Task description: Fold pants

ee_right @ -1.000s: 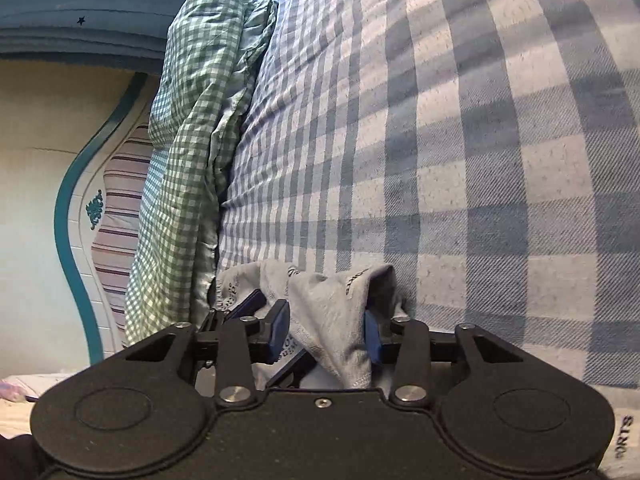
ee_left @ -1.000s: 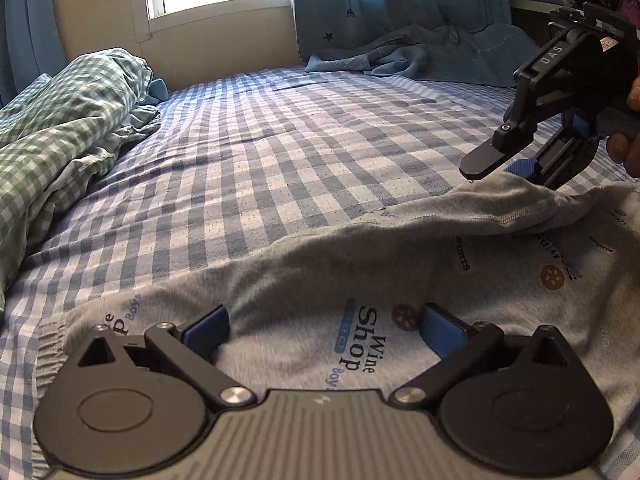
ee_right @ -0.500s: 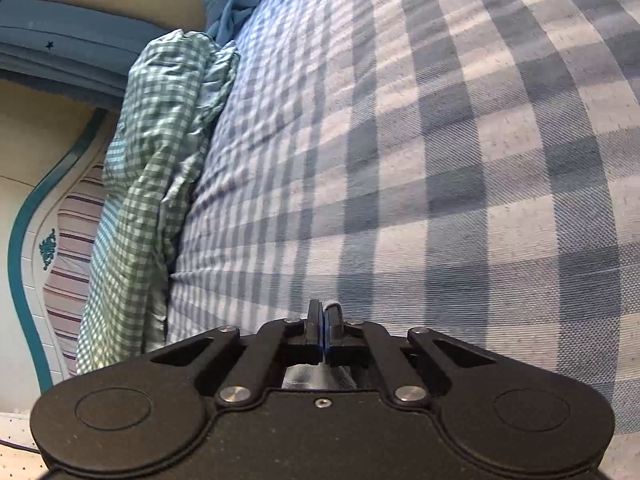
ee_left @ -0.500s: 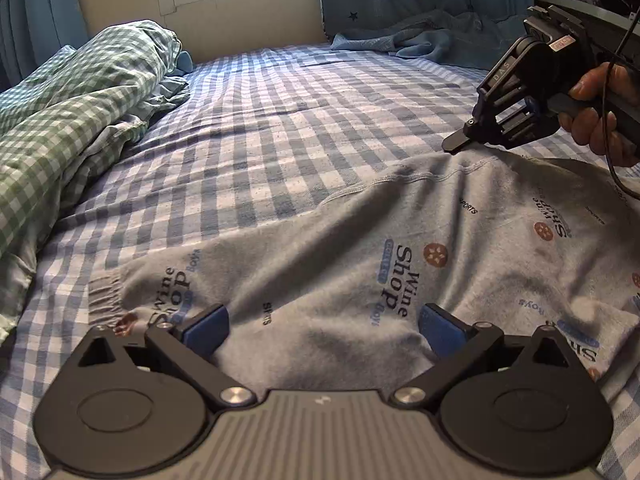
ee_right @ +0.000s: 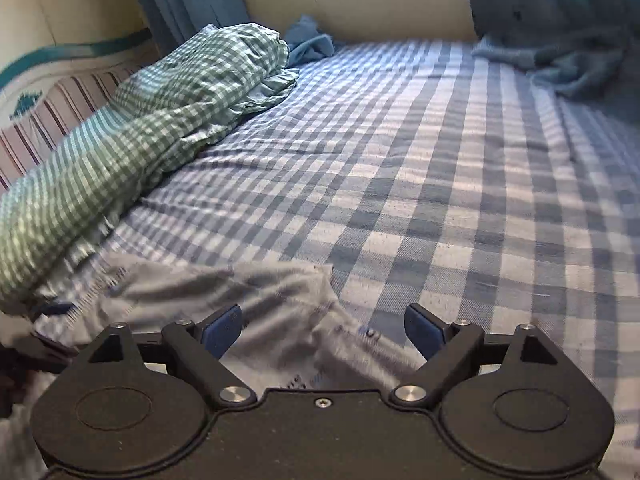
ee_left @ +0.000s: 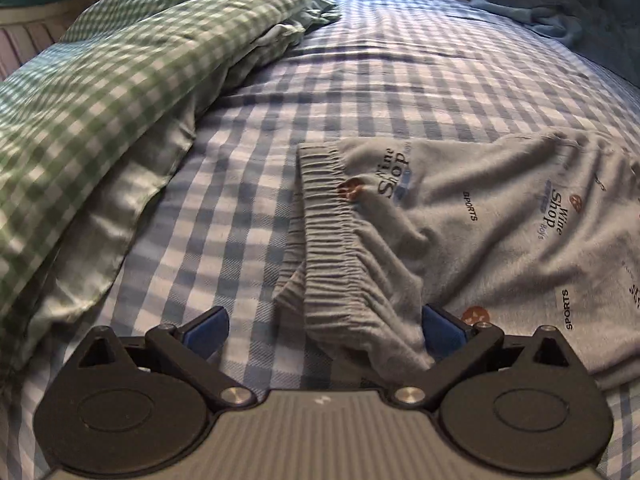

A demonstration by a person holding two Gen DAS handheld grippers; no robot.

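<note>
- The work lay on a bed under a blue-and-white checked sheet [ee_left: 400, 92], with a rumpled green gingham duvet [ee_left: 100, 92] along one side and a blue blanket [ee_right: 568, 52] heaped at the far end below a window.
- My left gripper [ee_left: 324, 330] stood wide, its blue pads [ee_left: 206, 330] apart; the gathered elastic waistband [ee_left: 332, 248] of the grey printed pants [ee_left: 500, 232] ran up between them, ungripped as far as I could see.
- My right gripper [ee_right: 322, 330] was likewise spread wide over a blurred grey fold of the same pants [ee_right: 224, 292], clamping nothing.
- Outward from there the pants lay near the middle of the bed, just beside the duvet, in more than one layer, with the waistband doubled and creases across the seat.
- I judged that a first fold was down, though loosely; smoothing and at least one further fold remained.
</note>
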